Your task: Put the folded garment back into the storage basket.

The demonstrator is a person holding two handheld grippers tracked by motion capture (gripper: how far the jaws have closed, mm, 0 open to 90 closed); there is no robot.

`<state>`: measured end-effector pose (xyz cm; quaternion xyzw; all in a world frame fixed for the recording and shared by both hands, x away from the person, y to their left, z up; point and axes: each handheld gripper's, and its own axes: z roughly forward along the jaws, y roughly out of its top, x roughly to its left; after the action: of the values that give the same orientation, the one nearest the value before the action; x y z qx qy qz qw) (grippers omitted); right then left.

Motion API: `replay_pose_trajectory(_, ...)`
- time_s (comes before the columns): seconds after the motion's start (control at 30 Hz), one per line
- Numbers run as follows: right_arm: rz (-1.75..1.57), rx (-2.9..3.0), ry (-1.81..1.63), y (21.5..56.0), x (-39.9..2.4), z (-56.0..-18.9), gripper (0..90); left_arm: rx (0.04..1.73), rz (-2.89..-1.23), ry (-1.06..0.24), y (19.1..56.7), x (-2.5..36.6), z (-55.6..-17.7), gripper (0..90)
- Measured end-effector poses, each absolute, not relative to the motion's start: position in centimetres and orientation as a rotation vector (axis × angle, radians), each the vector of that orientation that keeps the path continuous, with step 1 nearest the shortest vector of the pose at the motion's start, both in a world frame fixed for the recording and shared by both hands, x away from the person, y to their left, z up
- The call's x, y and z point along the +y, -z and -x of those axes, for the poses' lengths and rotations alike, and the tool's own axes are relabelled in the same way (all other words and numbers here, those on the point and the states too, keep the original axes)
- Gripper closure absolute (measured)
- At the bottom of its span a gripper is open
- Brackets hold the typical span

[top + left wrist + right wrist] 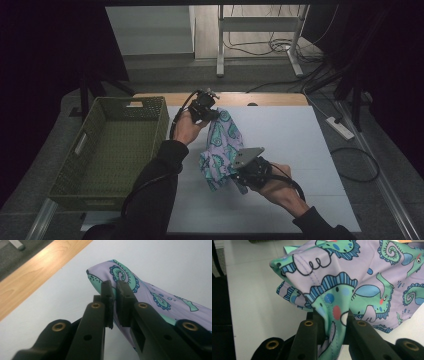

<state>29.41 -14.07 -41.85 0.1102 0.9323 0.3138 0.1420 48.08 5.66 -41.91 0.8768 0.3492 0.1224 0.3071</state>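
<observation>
Cloth (220, 150) stretched between claws, left claw (209, 114) clamped on far edge, right claw (239, 172) clamped on near hem.

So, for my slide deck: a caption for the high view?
Both hand-held tools, left and right, grip a lilac dinosaur-print cloth beside a green woven basket.

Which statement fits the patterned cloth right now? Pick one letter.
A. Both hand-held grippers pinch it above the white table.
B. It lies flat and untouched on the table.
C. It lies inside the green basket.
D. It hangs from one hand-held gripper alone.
A: the cloth is clamped by the left hand-held gripper and the right hand-held gripper, while the green basket holds none of it.
</observation>
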Motion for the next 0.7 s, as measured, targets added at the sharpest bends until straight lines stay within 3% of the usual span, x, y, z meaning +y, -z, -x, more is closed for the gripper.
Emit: replay_pose_trajectory(0.7,-0.265,2.668,-1.015,39.1,-11.5,-28.7,79.8,0.929,-2.307,-0.377,38.2,9.7,-46.5,84.5)
